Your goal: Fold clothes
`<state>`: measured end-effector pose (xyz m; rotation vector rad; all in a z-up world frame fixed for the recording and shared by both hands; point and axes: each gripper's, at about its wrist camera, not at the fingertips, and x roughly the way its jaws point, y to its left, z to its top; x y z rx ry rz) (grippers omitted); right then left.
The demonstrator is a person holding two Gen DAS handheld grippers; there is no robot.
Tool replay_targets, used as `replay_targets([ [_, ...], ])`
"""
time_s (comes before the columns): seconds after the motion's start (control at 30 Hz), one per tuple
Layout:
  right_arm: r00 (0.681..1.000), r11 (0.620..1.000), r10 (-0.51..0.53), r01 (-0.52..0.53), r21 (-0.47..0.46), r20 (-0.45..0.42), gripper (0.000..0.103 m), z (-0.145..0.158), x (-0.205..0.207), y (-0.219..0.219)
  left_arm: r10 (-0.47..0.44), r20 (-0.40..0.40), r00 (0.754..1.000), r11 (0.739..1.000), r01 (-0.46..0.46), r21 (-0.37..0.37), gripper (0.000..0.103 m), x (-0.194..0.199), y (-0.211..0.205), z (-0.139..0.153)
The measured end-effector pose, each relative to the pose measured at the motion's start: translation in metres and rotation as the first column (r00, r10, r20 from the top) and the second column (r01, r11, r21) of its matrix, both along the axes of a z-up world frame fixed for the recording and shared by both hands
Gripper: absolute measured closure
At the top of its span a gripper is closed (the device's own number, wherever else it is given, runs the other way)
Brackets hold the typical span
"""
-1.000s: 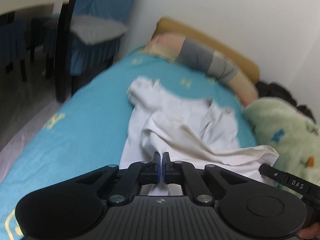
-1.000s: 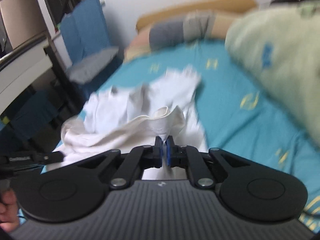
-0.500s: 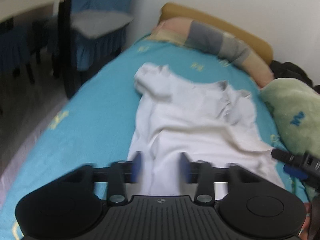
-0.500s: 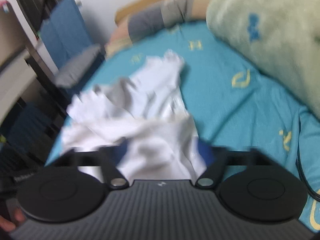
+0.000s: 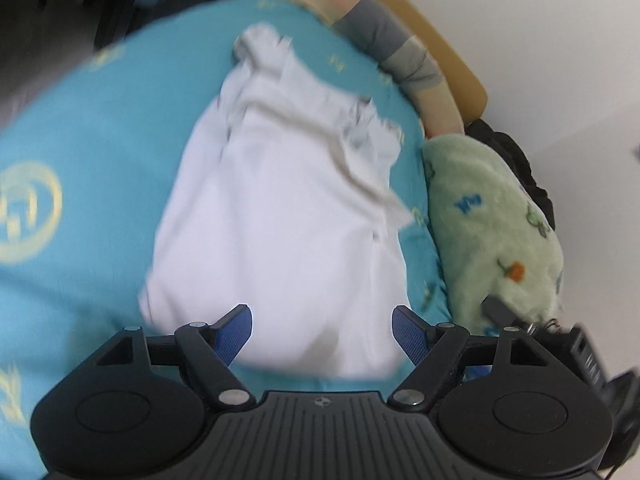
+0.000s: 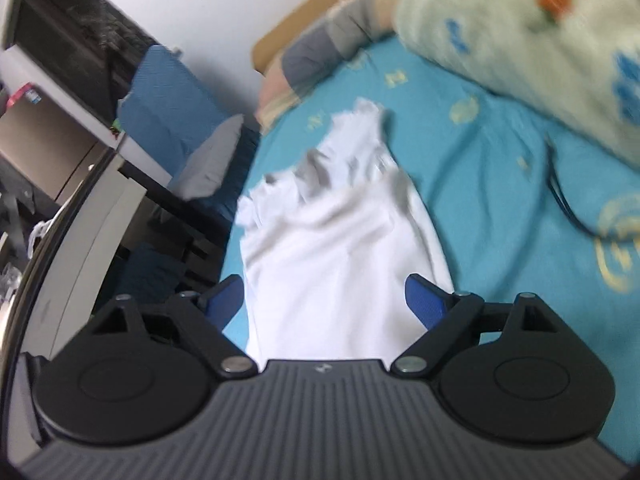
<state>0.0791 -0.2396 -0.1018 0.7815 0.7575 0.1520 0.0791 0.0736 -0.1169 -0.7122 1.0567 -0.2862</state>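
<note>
White garment [image 5: 288, 208] now lies released on the teal bed [image 5: 100, 152]; left gripper [image 5: 322, 326] and right gripper [image 6: 324, 294], clamped on it a second ago, gape empty. One fold laid, seemingly.

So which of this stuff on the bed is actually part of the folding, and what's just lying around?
Part of the job:
- white garment, spread on the teal bedsheet
- left gripper, open
- right gripper, open

Just lying about:
- green fleece blanket
- striped pillow
- blue chair
</note>
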Motion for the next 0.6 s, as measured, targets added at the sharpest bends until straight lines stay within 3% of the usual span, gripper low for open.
replay_targets([
  [0.13, 0.995, 0.993, -0.041, 0.051, 0.108, -0.09, 0.013, -0.026, -0.004, -0.002, 0.016, -0.126, 0.992, 0.996, -0.027, -0.088, 0.024, -0.006, -0.003, -0.029],
  [0.23, 0.985, 0.978, -0.066, 0.096, 0.185, -0.16, 0.02, -0.047, -0.005, -0.004, 0.008, -0.191, 0.982, 0.994, -0.029, -0.105, 0.024, 0.001, -0.005, -0.048],
  [0.33, 0.969, 0.955, -0.085, 0.145, 0.258, -0.23, 0.022, -0.067, -0.005, -0.005, 0.025, -0.244, 0.969, 0.981, -0.071, -0.179, 0.024, 0.008, -0.001, -0.063],
  [0.4, 0.956, 0.936, -0.094, 0.18, 0.304, -0.277, 0.037, -0.08, -0.005, -0.006, 0.031, -0.255, 0.966, 0.977, -0.083, -0.197, 0.024, 0.011, 0.0, -0.068],
  [0.53, 0.946, 0.937, -0.138, 0.221, 0.27, -0.295, 0.078, -0.083, -0.004, -0.007, 0.046, -0.261, 0.964, 0.966, -0.11, -0.234, 0.025, 0.009, 0.004, -0.073],
  [0.6, 0.951, 0.937, -0.144, 0.22, 0.27, -0.275, 0.088, -0.079, -0.008, -0.006, 0.048, -0.266, 0.963, 0.958, -0.12, -0.261, 0.025, 0.009, 0.005, -0.076],
])
